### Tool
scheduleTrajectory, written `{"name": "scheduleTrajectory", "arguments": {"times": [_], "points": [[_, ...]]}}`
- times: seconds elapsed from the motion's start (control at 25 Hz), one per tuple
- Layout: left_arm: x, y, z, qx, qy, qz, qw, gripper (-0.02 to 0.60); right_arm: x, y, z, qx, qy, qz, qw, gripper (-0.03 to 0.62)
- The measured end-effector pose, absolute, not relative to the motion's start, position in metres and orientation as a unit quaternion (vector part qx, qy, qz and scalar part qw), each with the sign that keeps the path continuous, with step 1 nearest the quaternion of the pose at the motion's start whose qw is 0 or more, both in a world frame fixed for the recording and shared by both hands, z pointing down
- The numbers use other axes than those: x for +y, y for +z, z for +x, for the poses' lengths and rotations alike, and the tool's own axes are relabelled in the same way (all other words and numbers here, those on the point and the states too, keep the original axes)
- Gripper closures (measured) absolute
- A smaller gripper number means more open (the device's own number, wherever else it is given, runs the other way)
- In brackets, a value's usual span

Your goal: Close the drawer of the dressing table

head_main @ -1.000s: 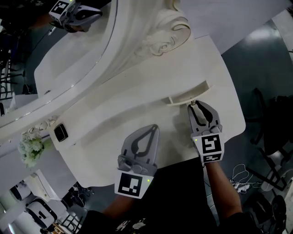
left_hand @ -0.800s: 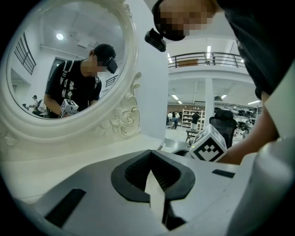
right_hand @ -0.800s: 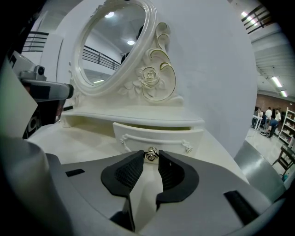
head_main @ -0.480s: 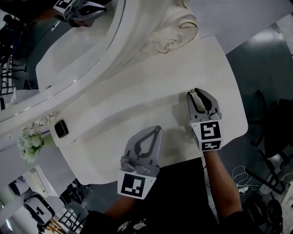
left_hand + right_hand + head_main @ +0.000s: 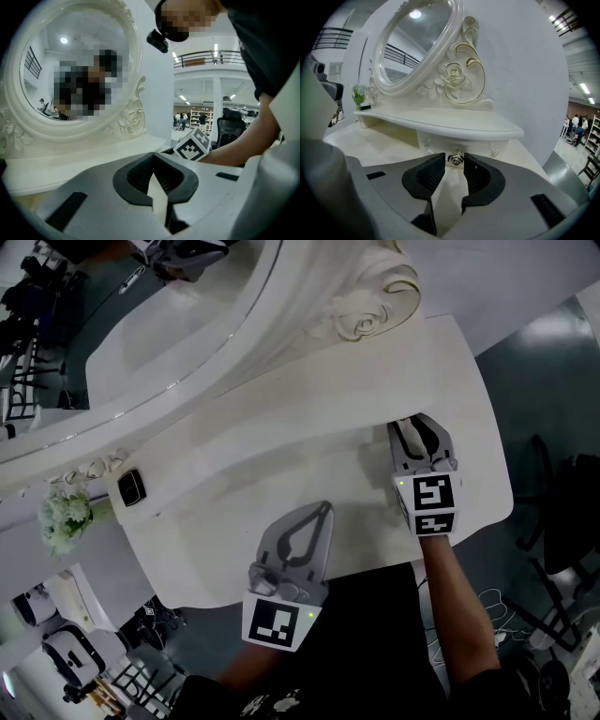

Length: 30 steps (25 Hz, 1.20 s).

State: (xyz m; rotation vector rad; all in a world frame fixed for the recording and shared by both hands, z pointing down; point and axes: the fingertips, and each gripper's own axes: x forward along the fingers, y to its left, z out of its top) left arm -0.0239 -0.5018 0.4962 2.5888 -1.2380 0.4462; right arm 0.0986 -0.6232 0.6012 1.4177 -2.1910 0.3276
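The white dressing table (image 5: pixel 234 474) carries an oval mirror (image 5: pixel 141 334). In the right gripper view its small drawer (image 5: pixel 436 143) sits under the upper shelf, flush with the front. My right gripper (image 5: pixel 415 422) (image 5: pixel 454 160) has the drawer's metal knob (image 5: pixel 455 158) between its fingertips. The pads still touch the knob while the jaws are opening slightly. My left gripper (image 5: pixel 323 507) (image 5: pixel 153 155) hovers over the table's front part, shut with nothing in it. From the head view the shelf hides the drawer.
A small flower bunch (image 5: pixel 64 521) and a dark little object (image 5: pixel 131 487) stand at the shelf's left end. A carved rose scroll (image 5: pixel 370 310) flanks the mirror. The table's edge (image 5: pixel 502 493) lies just right of my right gripper, with a chair base (image 5: pixel 562 521) on the floor beyond.
The drawer that stuck out from under the shelf has slid in, and my right gripper has moved with it toward the mirror. My left gripper has stayed put.
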Motion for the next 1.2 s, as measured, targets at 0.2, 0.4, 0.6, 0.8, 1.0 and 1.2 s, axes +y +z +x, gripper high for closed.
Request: {"name": "scheduleTrajectory", "arguments": {"times": [0.2, 0.4, 0.6, 0.8, 1.0, 1.2], "points": [[-0.492, 0.489, -0.027, -0.436, 0.149, 0.881, 0.105, 0.580, -0.613, 0.603, 0.105, -0.805, 0.114, 0.527, 0.249, 0.473], [-0.477, 0.483, -0.023, -0.445, 0.146, 0.878, 0.100, 0.580, -0.582, 0.602, 0.118, -0.802, 0.118, 0.526, 0.256, 0.502], [-0.453, 0.462, -0.003, -0.448, 0.123, 0.881, 0.084, 0.580, -0.534, 0.574, 0.138, -0.802, 0.108, 0.538, 0.237, 0.594], [-0.428, 0.428, 0.013, -0.468, 0.081, 0.878, 0.060, 0.580, -0.486, 0.501, 0.142, -0.817, 0.052, 0.547, 0.173, 0.595], [-0.397, 0.388, 0.030, -0.477, 0.049, 0.877, 0.015, 0.580, -0.430, 0.433, 0.154, -0.827, 0.020, 0.551, 0.112, 0.595], [-0.370, 0.361, 0.036, -0.488, 0.025, 0.873, -0.007, 0.580, -0.390, 0.384, 0.165, -0.831, -0.003, 0.553, 0.068, 0.595]]}}
